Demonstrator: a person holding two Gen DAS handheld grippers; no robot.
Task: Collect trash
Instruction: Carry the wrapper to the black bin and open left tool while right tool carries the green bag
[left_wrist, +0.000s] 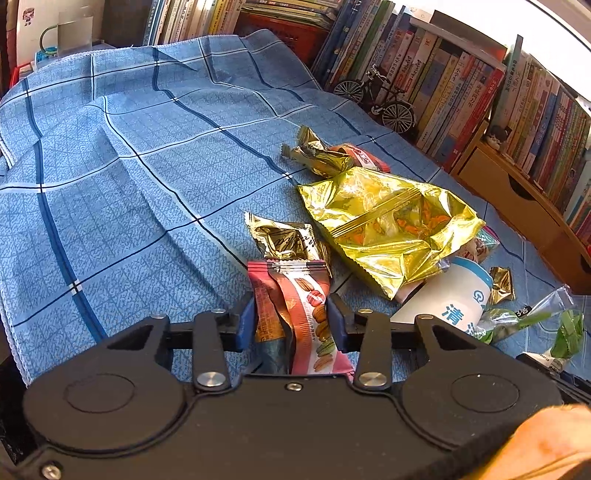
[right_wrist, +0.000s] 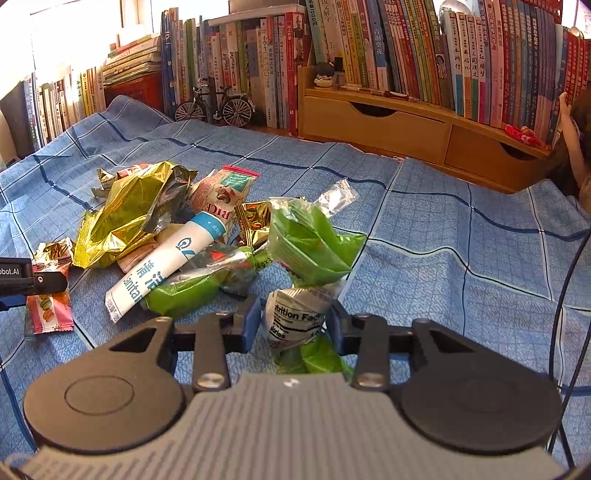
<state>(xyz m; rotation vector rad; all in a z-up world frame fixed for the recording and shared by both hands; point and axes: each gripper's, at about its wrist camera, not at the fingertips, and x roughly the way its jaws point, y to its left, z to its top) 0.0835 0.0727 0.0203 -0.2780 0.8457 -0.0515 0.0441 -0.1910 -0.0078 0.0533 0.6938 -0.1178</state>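
Note:
My left gripper is shut on a pink macaron wrapper, held just short of the trash pile. Beyond it lie a small gold wrapper, a big gold foil bag and a white tube. My right gripper is shut on a green snack wrapper with a nutrition label, at the right edge of the pile. In the right wrist view the gold foil bag, the white tube, another green wrapper and the left gripper's pink wrapper lie to the left.
A blue checked cloth covers the table. Rows of books, a model bicycle and a wooden drawer shelf line the far edge. A cable hangs at the right. A hand shows at the lower right.

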